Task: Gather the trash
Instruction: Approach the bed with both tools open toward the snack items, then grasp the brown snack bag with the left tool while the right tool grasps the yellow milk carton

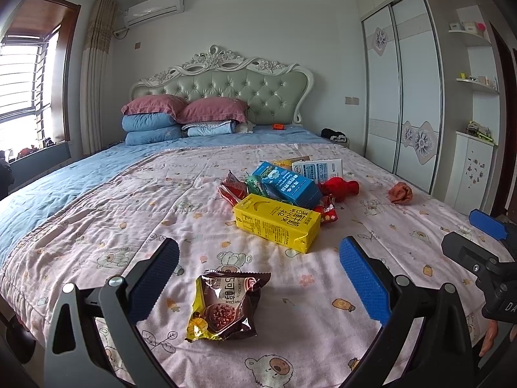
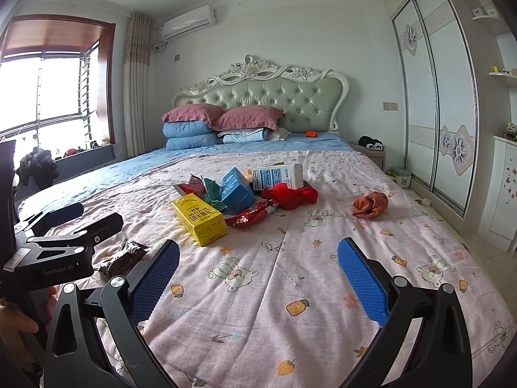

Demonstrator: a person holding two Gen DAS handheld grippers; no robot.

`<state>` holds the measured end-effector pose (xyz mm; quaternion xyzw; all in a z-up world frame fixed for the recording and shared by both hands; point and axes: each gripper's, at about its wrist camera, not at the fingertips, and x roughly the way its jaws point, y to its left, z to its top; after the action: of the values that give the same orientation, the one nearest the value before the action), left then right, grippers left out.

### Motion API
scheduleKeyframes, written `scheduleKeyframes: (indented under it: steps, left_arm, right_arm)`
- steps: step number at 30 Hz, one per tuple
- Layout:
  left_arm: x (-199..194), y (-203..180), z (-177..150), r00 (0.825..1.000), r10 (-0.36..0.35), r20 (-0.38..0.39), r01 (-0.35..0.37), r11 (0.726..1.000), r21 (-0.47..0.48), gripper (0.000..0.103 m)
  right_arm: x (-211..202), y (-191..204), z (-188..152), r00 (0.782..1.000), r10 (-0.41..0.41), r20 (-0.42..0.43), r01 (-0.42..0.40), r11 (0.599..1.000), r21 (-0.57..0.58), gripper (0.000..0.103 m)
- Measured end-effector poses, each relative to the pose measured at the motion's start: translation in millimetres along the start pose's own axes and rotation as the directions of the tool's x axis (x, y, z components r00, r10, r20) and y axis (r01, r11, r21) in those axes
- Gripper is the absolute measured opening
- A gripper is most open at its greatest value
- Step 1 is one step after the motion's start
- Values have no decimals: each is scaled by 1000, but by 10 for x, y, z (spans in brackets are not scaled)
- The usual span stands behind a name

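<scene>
Brown snack wrapper on quilt, between left gripper jaws, both grippers' jaws spread, empty

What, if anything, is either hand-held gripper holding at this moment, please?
Nothing: the left hand-held gripper is open around the brown snack wrapper without pinching it, and the right hand-held gripper is open over bare bedspread.

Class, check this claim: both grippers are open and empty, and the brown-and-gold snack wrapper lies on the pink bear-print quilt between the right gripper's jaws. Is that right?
Not quite. The brown-and-gold snack wrapper lies between the jaws of the left gripper, as the left wrist view shows. The right gripper frames only bare pink bear-print quilt. Both grippers are indeed open and empty.
</scene>
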<state>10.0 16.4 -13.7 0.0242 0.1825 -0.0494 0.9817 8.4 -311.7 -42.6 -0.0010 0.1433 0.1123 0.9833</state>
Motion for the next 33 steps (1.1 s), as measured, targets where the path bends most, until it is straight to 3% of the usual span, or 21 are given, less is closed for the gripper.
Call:
scheduleKeyframes:
  steps: [10, 21, 26, 33]
  left_arm:
    - [73, 62, -43, 1000, 1, -28, -1, 1000, 1, 99]
    - [320, 165, -109, 992, -28, -122, 30, 999, 15, 99]
    - [575, 313, -208, 961, -153, -231, 136, 987, -86, 99]
    - [929, 445, -305, 926, -189, -327, 152, 979, -136, 95]
  right_arm:
    - [67, 32, 35, 1000, 5, -16, -5, 1000, -22, 95]
    - [330, 180, 188, 985, 123, -119, -134, 987, -87, 95]
    - [566, 230, 312, 955, 221, -197, -239, 969, -70, 95]
    - [908, 390, 414, 913, 280, -297, -326, 938, -118, 95]
